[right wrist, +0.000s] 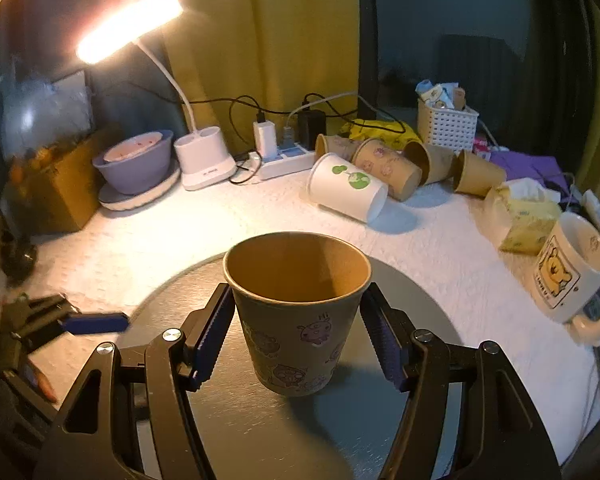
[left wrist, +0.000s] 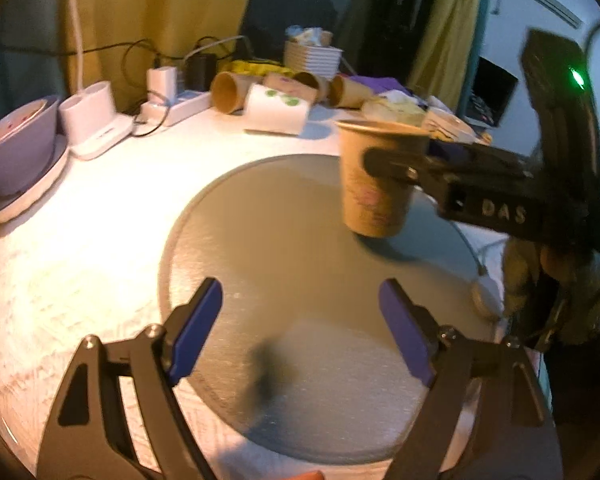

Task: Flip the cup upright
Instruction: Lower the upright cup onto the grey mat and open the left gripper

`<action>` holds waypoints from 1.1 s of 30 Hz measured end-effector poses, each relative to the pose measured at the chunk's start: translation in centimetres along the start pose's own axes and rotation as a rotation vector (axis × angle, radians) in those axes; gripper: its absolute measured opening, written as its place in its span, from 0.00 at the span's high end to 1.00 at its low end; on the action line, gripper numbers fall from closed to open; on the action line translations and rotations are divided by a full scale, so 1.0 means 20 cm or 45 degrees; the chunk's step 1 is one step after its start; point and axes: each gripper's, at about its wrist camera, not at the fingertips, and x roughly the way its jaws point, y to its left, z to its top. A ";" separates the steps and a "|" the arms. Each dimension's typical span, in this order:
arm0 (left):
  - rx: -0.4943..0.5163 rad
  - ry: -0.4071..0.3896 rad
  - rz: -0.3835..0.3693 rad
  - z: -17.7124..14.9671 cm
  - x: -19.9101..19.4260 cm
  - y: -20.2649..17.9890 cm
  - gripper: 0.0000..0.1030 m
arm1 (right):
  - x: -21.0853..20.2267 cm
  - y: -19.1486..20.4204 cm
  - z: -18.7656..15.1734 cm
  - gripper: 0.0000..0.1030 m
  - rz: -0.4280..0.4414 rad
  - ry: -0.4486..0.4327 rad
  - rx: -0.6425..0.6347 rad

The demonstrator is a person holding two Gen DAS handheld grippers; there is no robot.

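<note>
A brown paper cup (right wrist: 296, 320) with purple cartoon prints stands upright, mouth up, on the round grey mat (right wrist: 260, 432). My right gripper (right wrist: 296, 334) is shut on the cup, its blue pads (right wrist: 216, 332) against both sides. In the left wrist view the same cup (left wrist: 376, 180) sits at the mat's (left wrist: 284, 240) far right, held by the right gripper (left wrist: 384, 164) reaching in from the right. My left gripper (left wrist: 300, 328) is open and empty, low over the mat's near part, well apart from the cup.
Several paper cups (right wrist: 384, 168) lie on their sides at the back, a white one (right wrist: 346, 188) in front. A lit desk lamp (right wrist: 204, 160), power strip (right wrist: 284, 160), purple bowl (right wrist: 136, 164), white basket (right wrist: 446, 124), tissue box (right wrist: 528, 220) and mug (right wrist: 572, 268) ring the white cloth (right wrist: 440, 248).
</note>
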 end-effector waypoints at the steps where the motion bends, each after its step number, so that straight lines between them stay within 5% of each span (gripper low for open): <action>1: -0.014 0.001 0.007 0.00 0.00 0.02 0.20 | 0.00 0.00 -0.01 0.34 -0.011 0.000 -0.007; 14: -0.122 0.000 0.058 -0.01 0.01 0.10 0.20 | -0.04 0.04 -0.12 0.34 -0.126 -0.001 -0.006; 33: -0.172 0.000 0.026 -0.07 -0.08 0.06 0.20 | -0.16 0.07 -0.26 0.29 -0.117 0.050 0.109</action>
